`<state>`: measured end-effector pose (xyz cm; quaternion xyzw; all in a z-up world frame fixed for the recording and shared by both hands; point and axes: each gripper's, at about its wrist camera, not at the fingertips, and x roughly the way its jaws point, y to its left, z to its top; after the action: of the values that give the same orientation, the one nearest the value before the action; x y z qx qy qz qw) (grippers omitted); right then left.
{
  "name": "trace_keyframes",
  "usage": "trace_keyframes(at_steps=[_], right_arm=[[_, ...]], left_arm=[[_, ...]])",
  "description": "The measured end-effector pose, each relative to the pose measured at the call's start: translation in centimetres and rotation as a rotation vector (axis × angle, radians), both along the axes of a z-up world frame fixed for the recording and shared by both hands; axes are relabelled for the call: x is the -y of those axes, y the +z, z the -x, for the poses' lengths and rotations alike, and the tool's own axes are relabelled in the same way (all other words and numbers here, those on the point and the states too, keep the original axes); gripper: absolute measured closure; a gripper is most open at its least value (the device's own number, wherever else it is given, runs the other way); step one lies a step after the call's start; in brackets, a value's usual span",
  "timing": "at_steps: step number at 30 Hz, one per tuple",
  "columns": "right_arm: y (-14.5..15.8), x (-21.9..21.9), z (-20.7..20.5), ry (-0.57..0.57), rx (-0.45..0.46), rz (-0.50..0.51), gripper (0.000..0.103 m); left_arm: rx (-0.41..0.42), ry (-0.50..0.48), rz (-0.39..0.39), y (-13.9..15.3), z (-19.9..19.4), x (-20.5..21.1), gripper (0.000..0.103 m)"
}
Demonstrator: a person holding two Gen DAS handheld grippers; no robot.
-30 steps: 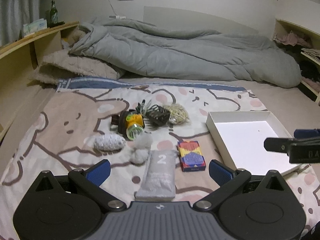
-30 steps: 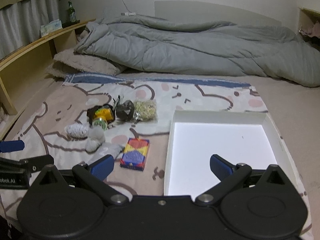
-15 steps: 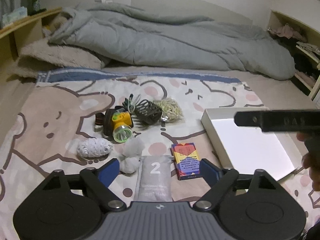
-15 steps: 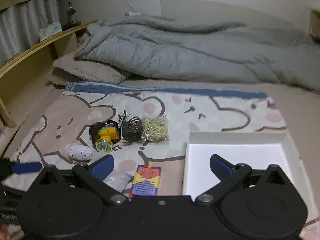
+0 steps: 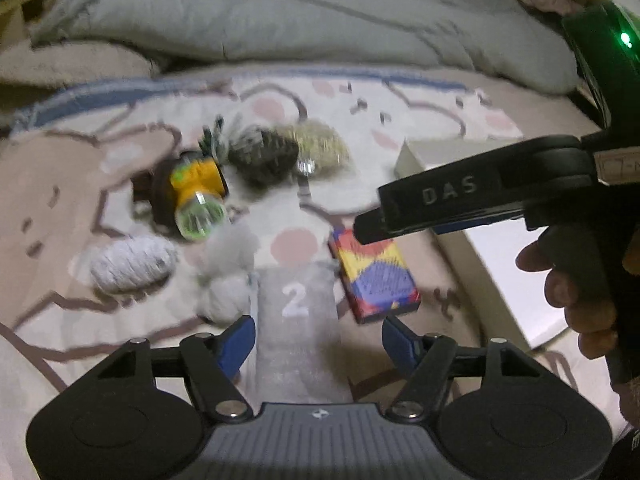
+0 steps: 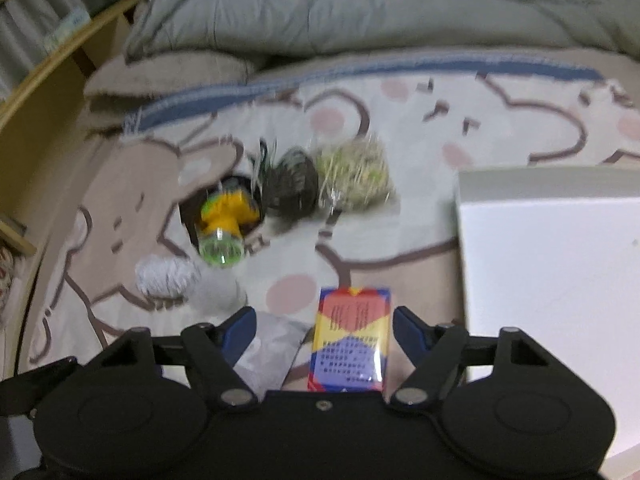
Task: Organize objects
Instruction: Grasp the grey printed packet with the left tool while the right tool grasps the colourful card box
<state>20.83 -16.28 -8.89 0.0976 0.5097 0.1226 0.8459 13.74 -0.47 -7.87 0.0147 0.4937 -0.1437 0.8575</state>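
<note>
Bedroom scene: cream blanket with brown cartoon-bear print [image 6: 360, 240] is lying flat over the bed, rumpled grey duvet [image 5: 300, 12] is piled behind it, wooden shelf [image 6: 52, 72] is running along the left. Both views are motion-blurred.

Left gripper [image 5: 316, 336] is pointing steeply down with its blue-padded jaws partly apart; they have just been closing. Flat grey pouch printed with a white "2" [image 5: 296, 316] is lying between the pads, pads are not pressing on it yet, small gap each side.

Right gripper [image 6: 324, 332] is in the same pose, jaws part-open and just been closing. Rectangular red-yellow-purple patterned box [image 6: 352, 340] is sitting between its pads, clear gaps both sides, no grip. In the left view the right tool's black finger marked "DAS" is crossing above that box, with a person's hand [image 5: 580, 288] wrapped on its handle.

Other clutter is sitting on the blanket beyond the pouch and box:
- yellow headlamp with green-tinted lens on a dark strap [image 6: 224, 224]
- dark mesh ball [image 6: 292, 188], just beside a tan tangle of rubber bands [image 6: 352, 176]
- white knitted oval roll [image 5: 128, 264]
- two grey fluffy pompoms [image 5: 228, 272], touching the pouch's left edge

White shallow rectangular cardboard tray [image 6: 540, 184] is resting on the right, just beside the box.
</note>
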Motion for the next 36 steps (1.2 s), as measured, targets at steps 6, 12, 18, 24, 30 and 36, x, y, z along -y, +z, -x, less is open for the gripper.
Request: trace_keyframes(at_steps=[6, 12, 18, 24, 30, 36], right_arm=[[-3.4, -1.1, -0.7, 0.011, -0.105, 0.040, 0.036], [-5.2, -1.8, -0.9, 0.024, -0.113, 0.091, 0.036], [-5.7, -2.3, -0.8, 0.078, -0.080, 0.159, 0.038], [-5.7, -3.1, 0.1, 0.144, -0.046, 0.227, 0.043], [-5.6, -3.3, 0.8, 0.191, -0.045, 0.232, 0.044], [-5.1, -4.0, 3.2, 0.269, -0.062, 0.219, 0.060]], left_arm=[[-0.109, 0.040, 0.027, -3.2, -0.8, -1.0, 0.033], [-0.182, 0.115, 0.068, -5.0, -1.6, -1.6, 0.033], [-0.191, 0.076, -0.028, -6.3, -0.8, -0.3, 0.035], [-0.213, 0.113, -0.027, -6.2, 0.3, -0.5, 0.040], [-0.214, 0.198, 0.007, -6.0, 2.7, -1.6, 0.043], [-0.276, 0.243, 0.089, -5.8, 4.5, -2.9, 0.043]])
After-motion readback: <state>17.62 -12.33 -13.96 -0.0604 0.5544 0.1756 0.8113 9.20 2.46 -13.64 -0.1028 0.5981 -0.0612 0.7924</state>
